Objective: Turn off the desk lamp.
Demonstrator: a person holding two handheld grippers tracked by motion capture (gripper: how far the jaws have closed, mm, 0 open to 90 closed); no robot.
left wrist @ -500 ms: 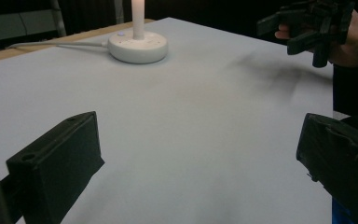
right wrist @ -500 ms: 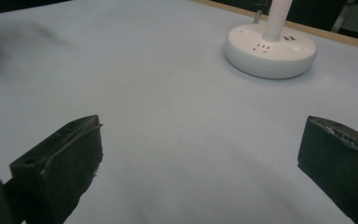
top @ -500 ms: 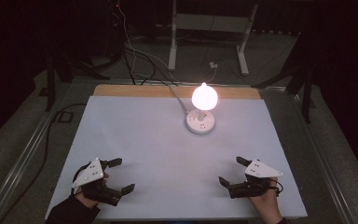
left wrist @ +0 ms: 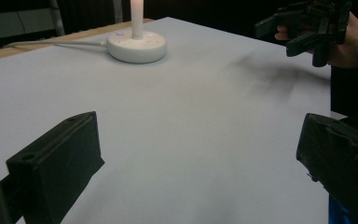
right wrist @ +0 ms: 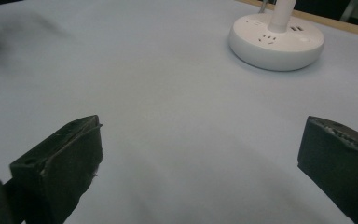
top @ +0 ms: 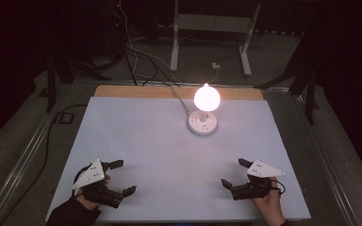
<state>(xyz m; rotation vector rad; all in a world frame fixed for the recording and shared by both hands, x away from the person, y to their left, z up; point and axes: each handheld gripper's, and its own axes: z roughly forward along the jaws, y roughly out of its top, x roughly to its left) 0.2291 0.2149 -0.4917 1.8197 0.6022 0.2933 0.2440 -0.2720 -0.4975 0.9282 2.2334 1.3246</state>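
Note:
A lit lamp (top: 206, 98) glows on its round white base (top: 202, 123) toward the back of the white table (top: 160, 146); the base (left wrist: 136, 45) (right wrist: 276, 41) has sockets on top and a stem rising from it. My left gripper (top: 122, 178) rests near the table's front left, jaws wide open and nothing between them. My right gripper (top: 234, 173) rests near the front right, also open and holding nothing. Seen from the left gripper view, the right gripper (left wrist: 303, 29) is held in a hand at the upper right.
A white cable (top: 179, 96) runs from the lamp base off the table's back edge. The wooden back edge (top: 141, 91) of the table is bare. Behind the table stand a metal frame (top: 212, 33) and loose cables on a dark floor.

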